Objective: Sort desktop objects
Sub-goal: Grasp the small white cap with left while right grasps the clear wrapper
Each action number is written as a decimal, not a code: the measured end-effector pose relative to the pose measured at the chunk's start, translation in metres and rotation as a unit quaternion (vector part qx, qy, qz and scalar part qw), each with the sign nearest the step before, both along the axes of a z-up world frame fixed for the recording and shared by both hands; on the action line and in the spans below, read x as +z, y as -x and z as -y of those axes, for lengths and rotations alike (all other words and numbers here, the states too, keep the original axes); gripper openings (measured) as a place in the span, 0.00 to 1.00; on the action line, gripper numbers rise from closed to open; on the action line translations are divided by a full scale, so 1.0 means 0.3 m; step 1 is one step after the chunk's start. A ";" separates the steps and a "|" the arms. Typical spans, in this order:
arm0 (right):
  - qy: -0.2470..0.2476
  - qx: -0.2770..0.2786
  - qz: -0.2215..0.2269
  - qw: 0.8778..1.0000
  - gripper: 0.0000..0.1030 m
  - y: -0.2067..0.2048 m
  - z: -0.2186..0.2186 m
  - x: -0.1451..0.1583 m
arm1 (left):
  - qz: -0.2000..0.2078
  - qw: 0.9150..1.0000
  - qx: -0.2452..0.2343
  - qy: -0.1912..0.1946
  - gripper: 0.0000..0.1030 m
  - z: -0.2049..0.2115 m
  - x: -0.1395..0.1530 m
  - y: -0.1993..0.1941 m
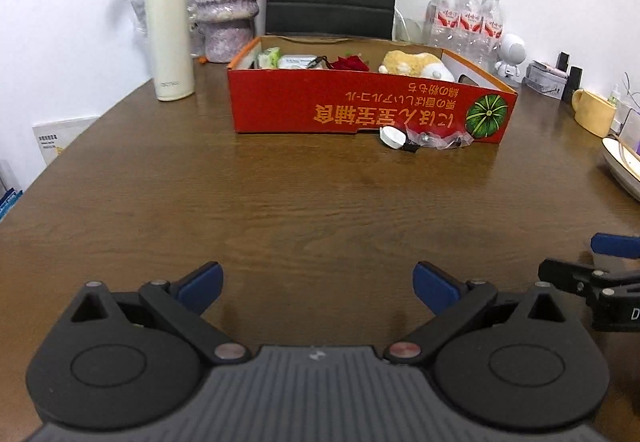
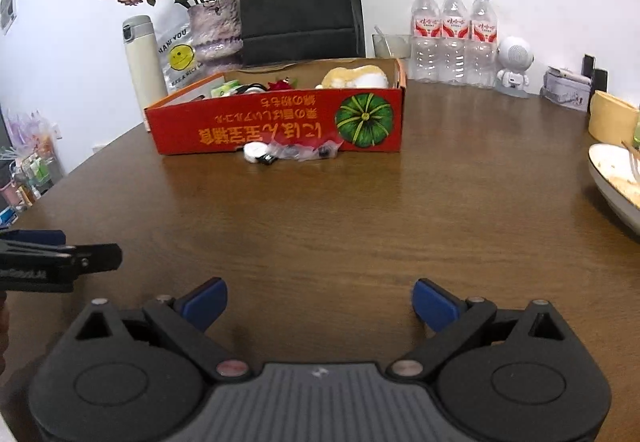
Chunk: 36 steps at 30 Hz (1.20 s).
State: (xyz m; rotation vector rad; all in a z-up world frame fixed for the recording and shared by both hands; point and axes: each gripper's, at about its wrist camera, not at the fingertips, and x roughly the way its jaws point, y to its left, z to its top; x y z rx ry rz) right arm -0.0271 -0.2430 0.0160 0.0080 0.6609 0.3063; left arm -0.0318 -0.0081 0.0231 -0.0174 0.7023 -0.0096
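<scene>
A red cardboard box (image 1: 360, 110) (image 2: 280, 126) with a pumpkin picture stands at the far middle of the brown table. Inside lie a yellow plush toy (image 1: 412, 63) (image 2: 352, 76), a red rose (image 1: 352, 63) and small packets. In front of the box rest a white round charger (image 1: 394, 136) (image 2: 256, 152) and a crumpled clear plastic bag (image 1: 440, 140) (image 2: 304, 152). My left gripper (image 1: 318, 284) is open and empty, low over the near table. My right gripper (image 2: 320, 302) is open and empty too, to the right of the left one.
A cream thermos (image 1: 168, 30) (image 2: 144, 54), a vase of dried roses (image 1: 226, 6) (image 2: 214, 28), a black paper bag (image 2: 298, 2), three water bottles (image 2: 454, 34), a white robot figure (image 2: 514, 66), a yellow mug (image 1: 594, 112) and a plate (image 2: 616, 178) ring the table.
</scene>
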 end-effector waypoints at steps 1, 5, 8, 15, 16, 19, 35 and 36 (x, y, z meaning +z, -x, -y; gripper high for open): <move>0.000 0.002 0.002 1.000 0.92 -0.022 0.001 0.001 | 0.001 1.000 -0.008 0.003 1.00 0.004 -0.002 -0.022; -0.007 0.012 -0.009 1.000 0.76 -0.173 -0.010 0.007 | 0.013 1.000 -0.020 0.013 0.96 0.029 0.011 -0.168; -0.032 0.016 -0.001 0.999 0.60 -0.304 -0.031 0.034 | 0.029 0.998 -0.036 0.030 0.83 0.058 0.033 -0.303; -0.092 -0.009 -0.019 0.996 0.44 -0.538 -0.050 0.009 | 0.004 0.995 -0.075 0.059 0.71 0.084 0.015 -0.532; -0.101 -0.011 -0.027 0.994 0.41 -0.551 -0.048 -0.006 | -0.005 0.995 -0.076 0.068 0.71 0.083 0.004 -0.553; -0.073 -0.016 -0.013 0.997 0.25 -0.555 -0.073 -0.019 | -0.008 0.994 -0.070 0.086 0.65 0.084 -0.020 -0.583; -0.045 0.017 -0.005 0.999 0.15 -0.519 -0.085 -0.015 | -0.003 0.988 -0.098 0.118 0.13 0.055 0.011 -0.542; -0.047 0.019 -0.006 0.999 0.15 -0.518 -0.086 -0.015 | 0.010 0.990 -0.098 0.099 0.13 0.062 0.022 -0.529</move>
